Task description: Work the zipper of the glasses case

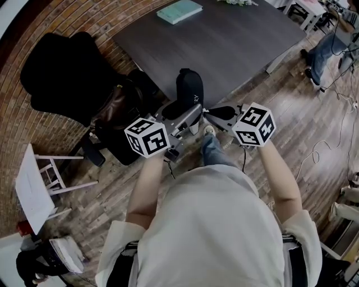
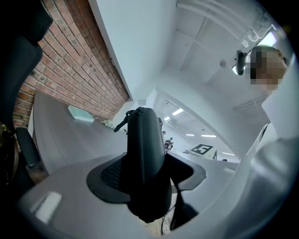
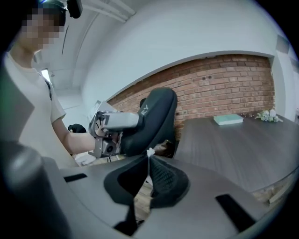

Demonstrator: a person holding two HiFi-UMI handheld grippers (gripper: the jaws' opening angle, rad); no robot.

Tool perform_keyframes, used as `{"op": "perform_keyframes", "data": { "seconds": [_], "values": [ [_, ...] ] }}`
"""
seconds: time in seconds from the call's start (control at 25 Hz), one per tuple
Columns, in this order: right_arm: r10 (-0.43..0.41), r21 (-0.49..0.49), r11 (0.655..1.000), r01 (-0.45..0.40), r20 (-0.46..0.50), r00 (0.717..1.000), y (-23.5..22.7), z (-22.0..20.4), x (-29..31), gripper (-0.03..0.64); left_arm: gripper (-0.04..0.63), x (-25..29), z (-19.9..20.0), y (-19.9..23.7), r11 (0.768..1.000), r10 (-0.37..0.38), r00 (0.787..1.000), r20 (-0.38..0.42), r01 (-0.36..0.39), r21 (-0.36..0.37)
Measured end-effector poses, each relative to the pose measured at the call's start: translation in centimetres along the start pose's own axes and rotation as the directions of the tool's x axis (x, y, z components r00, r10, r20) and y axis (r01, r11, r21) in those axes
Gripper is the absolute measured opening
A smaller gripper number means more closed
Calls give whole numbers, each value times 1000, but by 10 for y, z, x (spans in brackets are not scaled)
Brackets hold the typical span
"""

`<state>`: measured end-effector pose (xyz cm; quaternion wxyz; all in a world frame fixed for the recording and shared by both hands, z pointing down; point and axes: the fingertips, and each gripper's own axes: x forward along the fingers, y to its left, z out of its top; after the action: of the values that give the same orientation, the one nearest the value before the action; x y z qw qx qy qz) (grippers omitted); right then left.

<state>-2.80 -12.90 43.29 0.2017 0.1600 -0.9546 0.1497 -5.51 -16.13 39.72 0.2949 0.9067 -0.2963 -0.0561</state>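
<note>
The glasses case is black and stands upright in the air, its lower end clamped between the jaws of the left gripper, which are part-way open and pressing on its two sides. A small dark tab sticks out sideways from the top of the case. In the head view the case rises in front of the near edge of the worktop and does not rest on it.

The right gripper is just beside the case on the person's right, pointing across at it. Its jaws are closed together. A small white scrap shows at their tips; I cannot tell what it is, or whether it belongs to the case.

The worktop is dark and nearly bare. A pale green book lies at its far side, with a small bunch of flowers beyond it. A brick wall runs behind. Left of the person a black chair stands by the wall with a brown bag just beside it, and a white stool stands nearer on the wooden floor.
</note>
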Motion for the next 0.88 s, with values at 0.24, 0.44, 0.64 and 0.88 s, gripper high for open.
{"op": "perform_keyframes", "data": {
  "seconds": [0.24, 0.44, 0.64, 0.88],
  "values": [
    [1, 105, 994, -8, 65, 998, 9, -6, 8, 8, 262, 7, 10, 6, 1000, -1, 1000, 18, 1, -8],
    [33, 188, 981, -54, 112, 993, 18, -8, 14, 8, 261, 17, 13, 5, 1000, -16, 1000, 25, 17, -22],
    [51, 245, 966, -85, 144, 988, 23, -9, 27, 8, 255, 37, 5, 10, 999, -30, 1000, -4, 30, -38],
    [5, 247, 968, -36, 126, 992, -3, -16, 26, 8, 253, 59, -1, 36, 987, -34, 999, 21, 37, -159]
  ]
}}
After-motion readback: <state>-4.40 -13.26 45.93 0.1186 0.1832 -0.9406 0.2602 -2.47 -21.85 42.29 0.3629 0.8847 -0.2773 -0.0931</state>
